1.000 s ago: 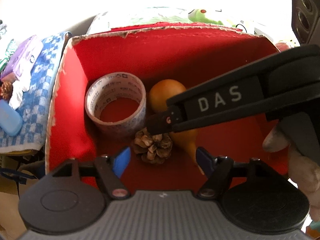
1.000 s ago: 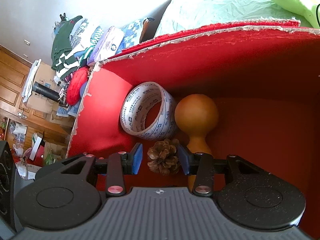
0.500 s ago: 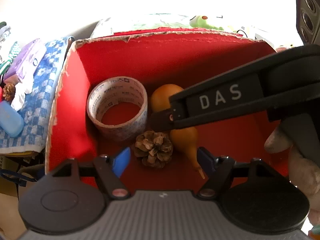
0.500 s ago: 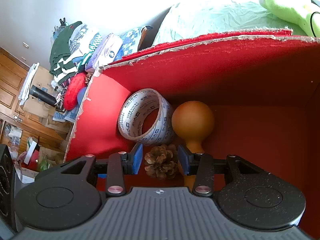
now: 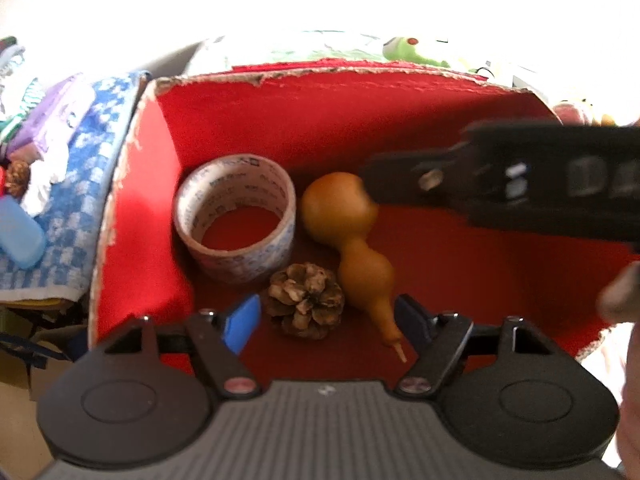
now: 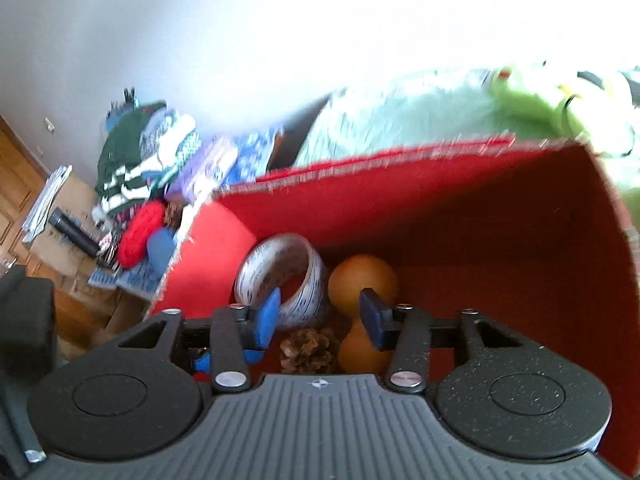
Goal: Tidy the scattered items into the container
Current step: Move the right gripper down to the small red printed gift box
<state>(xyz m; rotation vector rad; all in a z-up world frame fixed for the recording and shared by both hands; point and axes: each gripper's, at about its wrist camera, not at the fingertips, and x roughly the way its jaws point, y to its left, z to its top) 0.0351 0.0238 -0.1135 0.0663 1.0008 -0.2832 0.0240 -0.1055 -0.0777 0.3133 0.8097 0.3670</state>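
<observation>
A red box (image 5: 360,112) holds a roll of printed tape (image 5: 236,220), an orange gourd (image 5: 352,240) and a pine cone (image 5: 306,300). My left gripper (image 5: 328,320) is open and empty above the pine cone. My right gripper (image 6: 320,316) is open and empty, raised over the same box (image 6: 480,208); its black side (image 5: 500,188) crosses the left wrist view at the right. The tape (image 6: 284,280), gourd (image 6: 362,284) and pine cone (image 6: 308,350) show below it.
Left of the box lies a blue checked cloth (image 5: 72,200) with a second pine cone (image 5: 16,176), a blue case (image 5: 20,236) and a purple pack (image 5: 48,128). A red yarn ball (image 6: 140,232) and folded clothes (image 6: 136,160) lie there too. A green plush toy (image 6: 532,96) lies behind the box.
My right gripper has opened off the pine cone, which stays in the box, and has risen and pulled back. My left gripper has barely moved.
</observation>
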